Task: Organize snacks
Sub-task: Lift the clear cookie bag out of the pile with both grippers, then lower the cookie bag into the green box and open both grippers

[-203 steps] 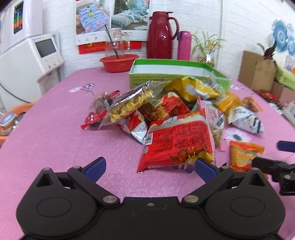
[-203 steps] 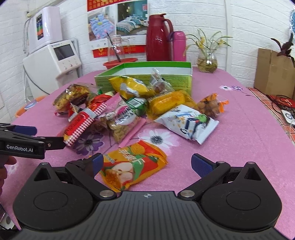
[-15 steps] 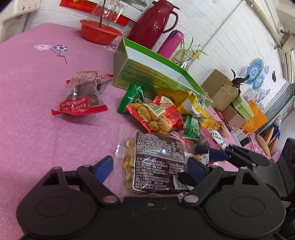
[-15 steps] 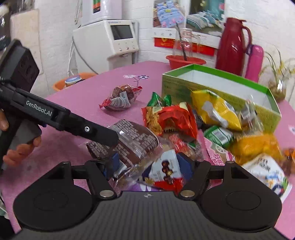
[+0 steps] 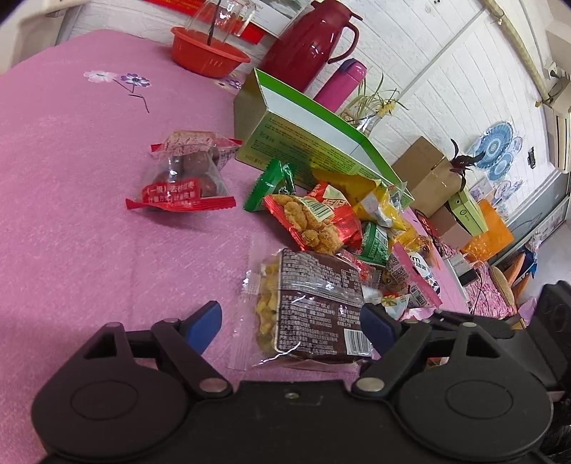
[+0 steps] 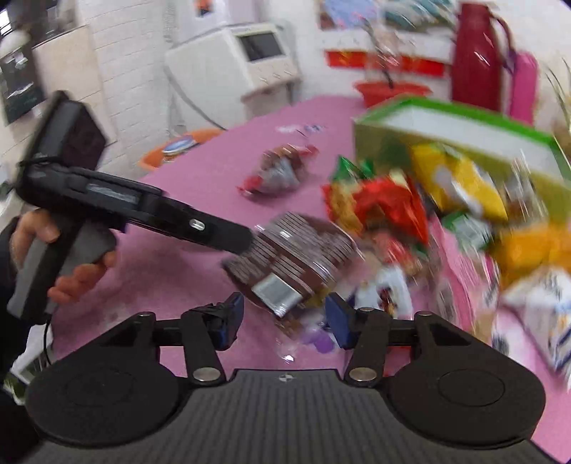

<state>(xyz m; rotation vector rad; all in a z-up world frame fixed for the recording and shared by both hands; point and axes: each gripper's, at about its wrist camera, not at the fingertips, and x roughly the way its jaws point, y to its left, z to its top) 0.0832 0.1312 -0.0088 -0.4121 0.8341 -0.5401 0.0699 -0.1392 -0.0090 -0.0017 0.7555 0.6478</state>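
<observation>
Lying open: green box | inside hidden | snacks beside

You work in lived-in home room, dining corner likely. Pink flowered tablecloth covers table. Red thermos, pink flask, red basin with glass jug stand at far edge by white brick wall. Bedding poster hangs there; white appliance with screen beside it. Cardboard boxes and potted plant stand further along your wall.
</observation>
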